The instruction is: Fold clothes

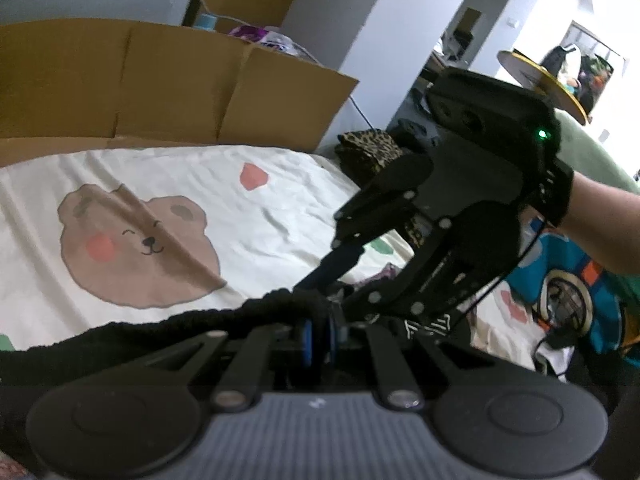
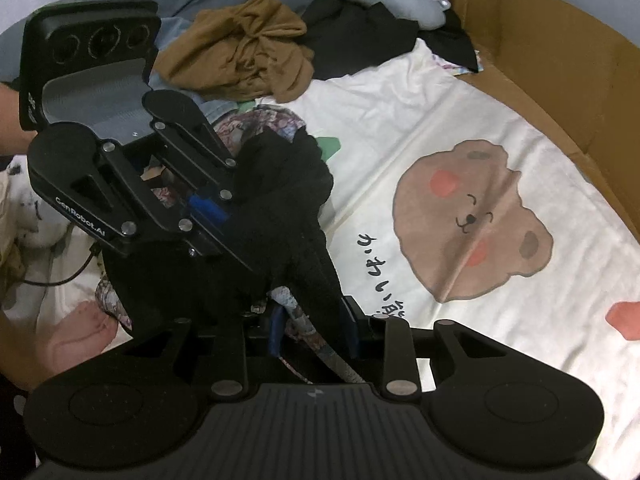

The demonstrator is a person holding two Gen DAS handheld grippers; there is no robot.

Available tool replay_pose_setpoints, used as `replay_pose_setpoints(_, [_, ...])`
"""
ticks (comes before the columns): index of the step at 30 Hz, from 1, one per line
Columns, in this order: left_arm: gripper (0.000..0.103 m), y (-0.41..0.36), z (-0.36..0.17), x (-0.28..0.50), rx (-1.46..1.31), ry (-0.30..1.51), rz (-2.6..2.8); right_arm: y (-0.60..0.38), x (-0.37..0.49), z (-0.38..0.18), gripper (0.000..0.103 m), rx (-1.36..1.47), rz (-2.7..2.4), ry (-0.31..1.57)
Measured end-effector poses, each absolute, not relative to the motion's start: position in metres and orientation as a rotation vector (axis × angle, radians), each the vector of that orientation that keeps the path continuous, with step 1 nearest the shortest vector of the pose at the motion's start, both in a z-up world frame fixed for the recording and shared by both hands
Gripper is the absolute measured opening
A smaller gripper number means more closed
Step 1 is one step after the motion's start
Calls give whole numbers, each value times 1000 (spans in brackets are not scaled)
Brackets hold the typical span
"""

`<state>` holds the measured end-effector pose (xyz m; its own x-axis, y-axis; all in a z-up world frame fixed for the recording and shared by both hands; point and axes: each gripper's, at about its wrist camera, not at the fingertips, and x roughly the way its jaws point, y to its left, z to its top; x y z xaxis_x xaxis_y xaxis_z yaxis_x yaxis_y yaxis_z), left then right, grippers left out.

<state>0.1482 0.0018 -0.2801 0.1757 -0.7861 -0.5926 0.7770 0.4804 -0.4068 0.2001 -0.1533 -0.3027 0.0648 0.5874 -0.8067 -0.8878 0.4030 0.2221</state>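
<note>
Black knit garment (image 2: 288, 200) hangs bunched at centre frame; left gripper (image 1: 318, 334) pinches its edge, right gripper (image 2: 314, 332) grips fabric too; better to draw them apart over the sheet (image 2: 420, 128)

— What have you got there?
— Your black knit garment (image 2: 288, 200), bunched and rumpled, lifted above the bear-print sheet (image 2: 460, 128).
— And its edge?
— A ribbed hem (image 1: 168, 320) stretches taut toward your left.

Open sheet (image 2: 460, 120) lies right. Cardboard wall (image 2: 560, 64) bounds its far edge. Heaped clothes (image 2: 248, 52) block far left.
</note>
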Motion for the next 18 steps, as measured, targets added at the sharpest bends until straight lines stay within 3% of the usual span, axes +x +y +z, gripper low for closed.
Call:
replay_pose_setpoints(2, [8, 1, -279, 147, -5, 842, -1121, -151, 199, -305, 29, -375, 1168, 995])
replay_pose_setpoints(7, [8, -2, -280, 147, 14, 850, -1135, -153, 194, -309, 5, -367, 1145, 991])
replay_pose_setpoints(18, [21, 44, -266, 176, -115, 951, -943, -174, 187, -313, 2, -324, 986, 954])
